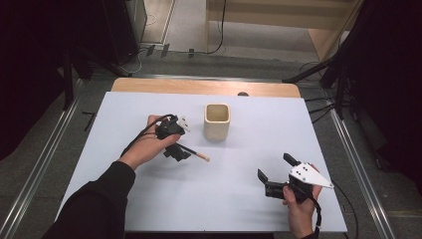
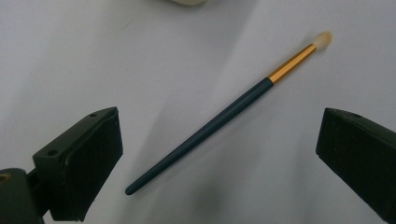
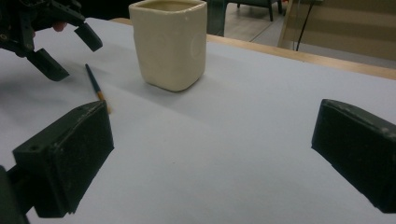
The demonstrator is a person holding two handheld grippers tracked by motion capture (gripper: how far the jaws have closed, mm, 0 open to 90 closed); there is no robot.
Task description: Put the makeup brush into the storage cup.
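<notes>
My left gripper (image 2: 219, 154) hangs spread over the ungrasped brush (image 2: 224, 114); my right gripper (image 1: 277, 172) idles spread, the cup (image 1: 217, 121) unfilled.

White table (image 1: 224, 194) with cream cup (image 1: 217, 121) and slim brush (image 1: 194, 153).

Left gripper (image 1: 180, 141) and right gripper (image 1: 276, 168), both with jaws wide apart.

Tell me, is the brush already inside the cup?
No, the brush lies flat on the white table between the open left tongs, outside the cream cup.
</notes>
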